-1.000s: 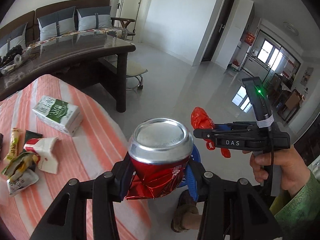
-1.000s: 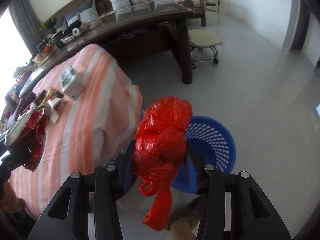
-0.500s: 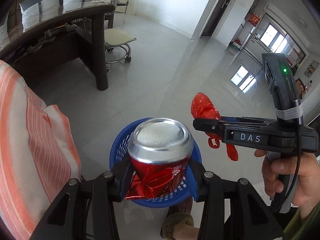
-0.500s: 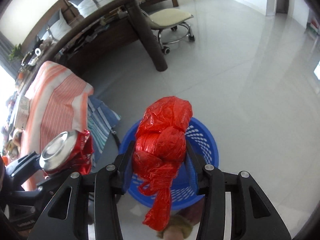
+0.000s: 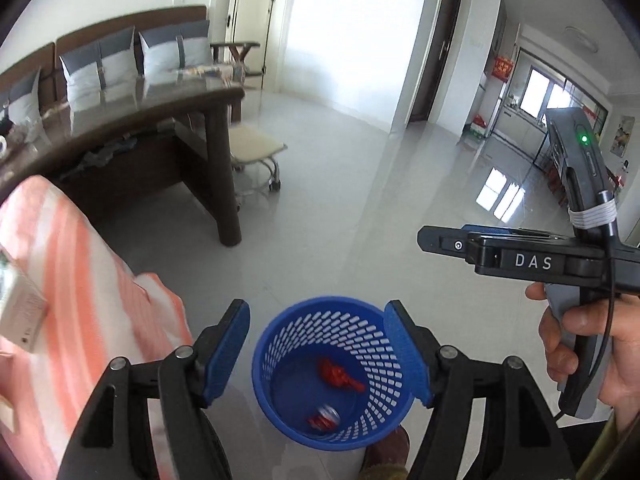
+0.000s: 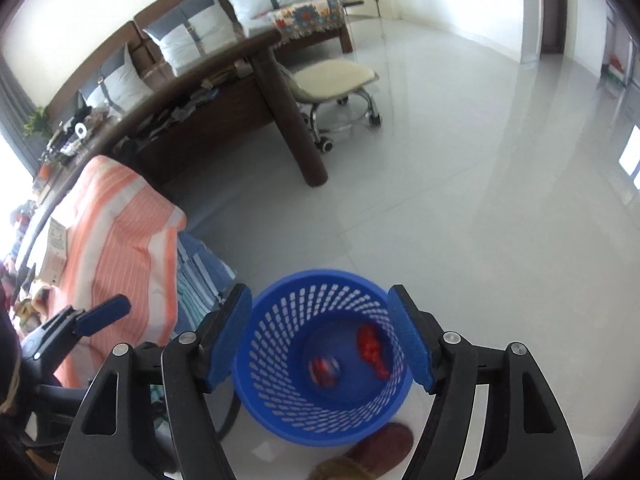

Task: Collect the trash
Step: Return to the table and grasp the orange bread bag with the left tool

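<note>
A blue mesh basket (image 5: 280, 330) (image 6: 280, 304) stands on the floor right below both grippers. In its bottom lie a crushed red can (image 5: 325, 416) (image 6: 325, 369), blurred, and a red plastic bag (image 5: 340, 374) (image 6: 372, 346). My left gripper (image 5: 316, 350) hangs over the basket with its jaws opening and nothing between them. Over the same basket, my right gripper (image 6: 320, 344) has its jaws opening too, with nothing held. In the left wrist view the right gripper (image 5: 516, 258) shows from the side, held by a hand (image 5: 584, 356).
A table with an orange-striped cloth (image 5: 80, 300) (image 6: 116, 232) is at the left, a white carton (image 5: 18, 304) on it. A dark desk (image 5: 132, 120), a cream stool (image 6: 336, 80) and a sofa stand behind. A slippered foot (image 6: 376, 446) is beside the basket.
Both grippers opened and let go: the can and the red bag dropped into the basket. Both hands moved lower over the basket.
</note>
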### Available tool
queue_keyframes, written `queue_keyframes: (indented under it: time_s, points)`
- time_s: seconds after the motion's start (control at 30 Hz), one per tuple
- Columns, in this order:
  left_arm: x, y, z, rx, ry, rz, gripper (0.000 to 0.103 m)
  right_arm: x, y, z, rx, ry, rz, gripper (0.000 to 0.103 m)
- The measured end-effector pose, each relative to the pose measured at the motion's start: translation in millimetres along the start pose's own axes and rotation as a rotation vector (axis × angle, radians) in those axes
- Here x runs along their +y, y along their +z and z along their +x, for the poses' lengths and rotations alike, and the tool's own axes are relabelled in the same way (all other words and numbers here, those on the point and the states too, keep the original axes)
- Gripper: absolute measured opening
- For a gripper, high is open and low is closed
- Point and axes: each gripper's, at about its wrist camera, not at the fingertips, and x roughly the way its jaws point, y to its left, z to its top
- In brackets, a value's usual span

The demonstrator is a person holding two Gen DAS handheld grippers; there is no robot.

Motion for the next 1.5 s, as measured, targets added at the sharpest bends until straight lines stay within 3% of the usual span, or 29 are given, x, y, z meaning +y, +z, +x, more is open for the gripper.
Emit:
queue_keyframes:
  time_s: [0.13, 0.23, 0.3, 0.4, 0.53, 0.73, 0.87, 1.0, 1.17, 1.4, 1.5]
  points:
    - [11, -7, -58, -0.073, -0.006, -0.020, 0.085, 31, 4, -51, -0.190, -0.054, -0.087, 0.089]
    - [22, -25, -93, -0.068, -0.042, -0.048, 0.086, 60, -1, -77, -0.305, -0.060, -0.130, 0.093]
    - [32, -42, -114, -0.051, -0.069, -0.067, 0.086, 86, -7, -86, -0.351, -0.047, -0.169, 0.094]
    - [51, -68, -146, -0.026, -0.035, -0.102, 0.086, 127, -22, -89, -0.370, -0.016, -0.256, 0.094]
    - [90, -99, -177, 0.026, 0.085, -0.151, 0.086, 182, -50, -82, -0.326, 0.073, -0.345, 0.094]
    - [165, -153, -225, 0.043, 0.299, -0.240, 0.086, 272, -101, -58, -0.220, 0.211, -0.522, 0.094]
    - [209, -187, -255, 0.045, 0.359, -0.312, 0.086, 319, -133, -39, -0.140, 0.291, -0.615, 0.094]
    - [245, -209, -280, 0.046, 0.404, -0.350, 0.086, 356, -162, -23, -0.089, 0.315, -0.695, 0.094]
    - [290, -212, -306, 0.028, 0.413, -0.305, 0.086, 372, -183, -10, -0.045, 0.307, -0.745, 0.094]
    - [359, -181, -319, -0.009, 0.244, -0.196, 0.086, 368, -189, -11, -0.029, 0.298, -0.722, 0.094]
    - [378, -173, -306, -0.001, 0.230, -0.162, 0.086, 365, -191, -13, -0.032, 0.290, -0.712, 0.094]
